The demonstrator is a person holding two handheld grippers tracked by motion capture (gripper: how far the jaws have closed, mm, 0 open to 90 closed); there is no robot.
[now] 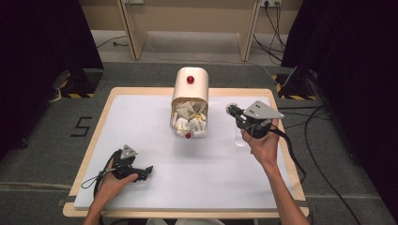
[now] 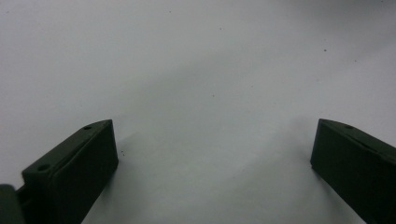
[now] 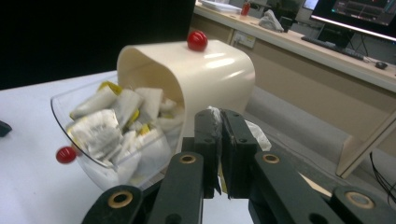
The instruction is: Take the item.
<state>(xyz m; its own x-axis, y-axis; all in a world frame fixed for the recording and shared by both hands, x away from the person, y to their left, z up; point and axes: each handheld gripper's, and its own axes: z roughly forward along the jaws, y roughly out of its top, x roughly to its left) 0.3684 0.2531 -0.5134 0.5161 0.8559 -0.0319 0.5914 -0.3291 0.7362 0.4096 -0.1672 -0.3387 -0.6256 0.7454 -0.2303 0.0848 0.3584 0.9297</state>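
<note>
- Right gripper (image 3: 220,154): black jaws pressed together on a thin white sachet (image 3: 214,116), its crumpled edge sticking out above the tips and a further white fold showing behind the right jaw. In the high view this gripper (image 1: 233,111) is held off the table, toward the right edge and about level with the dispenser's open front.
- Just beside those jaws: cream rounded-top plastic dispenser box (image 3: 205,70) with a red knob (image 3: 197,40) on top, standing at the middle of the far edge of the white table top (image 1: 206,178).
- Its clear tilt-out drawer (image 3: 77,119), with a second red knob (image 3: 66,154), is swung open toward the person and is heaped with white and yellow sachets (image 3: 116,126).
- Clear plastic cup, apparently, on the table near the right edge, below the right hand (image 1: 240,139); too faint to say what it holds.
- Left gripper (image 1: 146,170): jaws spread wide, nothing between them, resting near the front left corner, well apart from the dispenser.
- Judgement: drawer open and one sachet picked, so the first half looks done; carrying it to its place and releasing remains, perhaps closing the drawer too.
</note>
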